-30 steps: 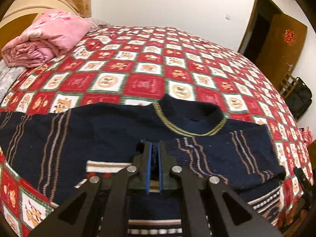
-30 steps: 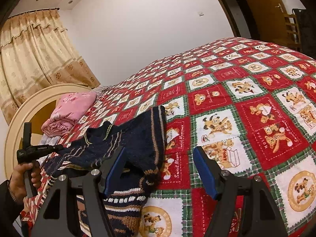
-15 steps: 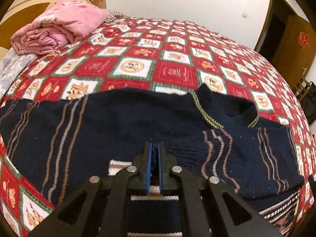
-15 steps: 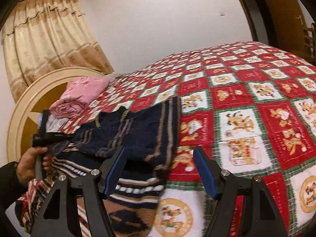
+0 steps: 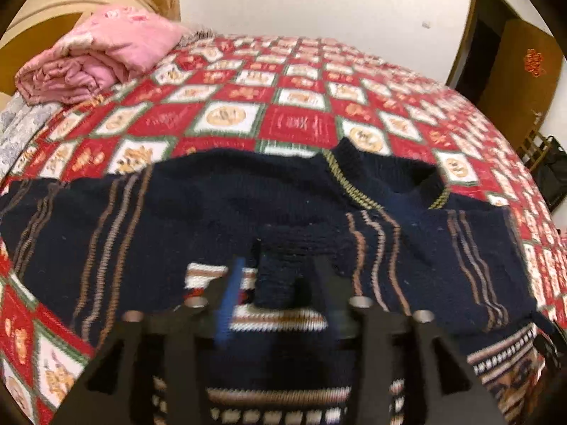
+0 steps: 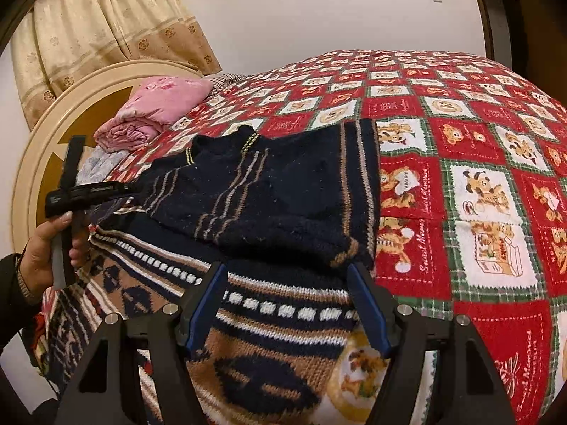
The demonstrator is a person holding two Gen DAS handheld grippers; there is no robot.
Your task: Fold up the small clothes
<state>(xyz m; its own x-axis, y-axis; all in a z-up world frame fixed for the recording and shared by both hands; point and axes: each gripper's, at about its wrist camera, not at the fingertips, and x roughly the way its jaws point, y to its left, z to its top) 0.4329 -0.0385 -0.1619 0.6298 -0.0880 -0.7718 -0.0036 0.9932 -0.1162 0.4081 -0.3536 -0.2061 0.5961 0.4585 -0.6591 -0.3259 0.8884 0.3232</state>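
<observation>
A navy knitted sweater (image 5: 248,205) with tan stripes and a patterned hem lies on the bed, both sleeves folded across its body. My left gripper (image 5: 280,283) is low over the middle of it. Its jaws are opening, and the dark sleeve cuff (image 5: 276,279) sits loose between them. In the right wrist view the sweater (image 6: 283,191) fills the centre, and a hand (image 6: 46,251) holds the left gripper (image 6: 120,188) at its far left side. My right gripper (image 6: 287,269) stands open above the patterned hem (image 6: 283,308), near the folded sleeve's end, with nothing gripped.
A red checked bedspread (image 5: 301,124) covers the bed. A folded pink quilt (image 5: 99,56) lies by the round cream headboard (image 6: 53,134), under a beige curtain (image 6: 106,28). A brown door (image 5: 524,71) and a dark bag (image 5: 553,177) stand beyond the bed's right side.
The left jaws were shut on the sleeve cuff and have parted, leaving the cuff lying on the sweater. The right gripper has swung left, from beside the sweater to over its hem.
</observation>
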